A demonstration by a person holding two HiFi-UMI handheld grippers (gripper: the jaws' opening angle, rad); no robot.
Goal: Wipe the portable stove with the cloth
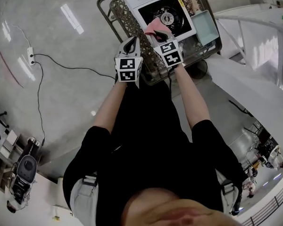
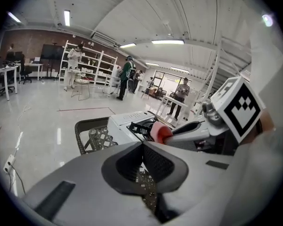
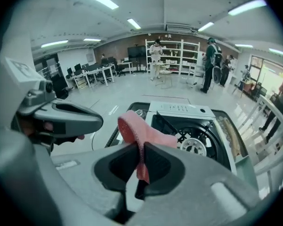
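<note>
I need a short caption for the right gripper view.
Right tongs hold a pink cloth over the portable stove.

The cloth [image 3: 146, 134] is soft pink fabric, matt and nubbly. The stove [image 3: 179, 110] has a smooth, faintly glossy white metal body and a black pan around a bare metal burner [image 3: 194, 146]. The left gripper [image 2: 142, 150] and right gripper [image 3: 140, 159] are matt grey plastic with ribbed dark pads [image 3: 161, 167]. The tray [image 1: 117, 11], upper middle of the head view, is open lattice with a dark metal rim. The floor [image 1: 61, 79] is glossy.

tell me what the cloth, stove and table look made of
Cloth: soft pink fabric, matte; it folds limply. Stove: white painted metal, probably; smooth, flat casing. Table: woven wicker-like lattice in a dark frame, likely metal.
</note>
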